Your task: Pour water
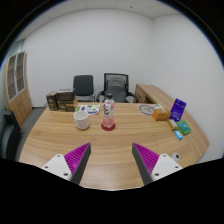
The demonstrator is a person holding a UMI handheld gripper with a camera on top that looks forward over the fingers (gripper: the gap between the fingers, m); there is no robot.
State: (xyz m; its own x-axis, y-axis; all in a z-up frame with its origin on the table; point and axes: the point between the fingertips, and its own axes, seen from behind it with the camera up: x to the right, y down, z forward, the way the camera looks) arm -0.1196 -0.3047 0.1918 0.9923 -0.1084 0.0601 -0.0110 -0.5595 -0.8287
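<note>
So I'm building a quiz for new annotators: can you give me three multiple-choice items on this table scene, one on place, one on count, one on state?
1. Where does the white mug stand?
A. beside the bottle
B. between the tongs' fingers
C. on a chair

2. How many office chairs stand behind the table?
A. none
B. two
C. five

3. What state are the tongs in?
A. shut on the mug
B. shut on the bottle
C. open, holding nothing

Key: 1 A, mug and bottle stand side by side beyond the fingers. 2 B, two dark chairs show at the far edge. 3 C, bare table shows between the pads.
</note>
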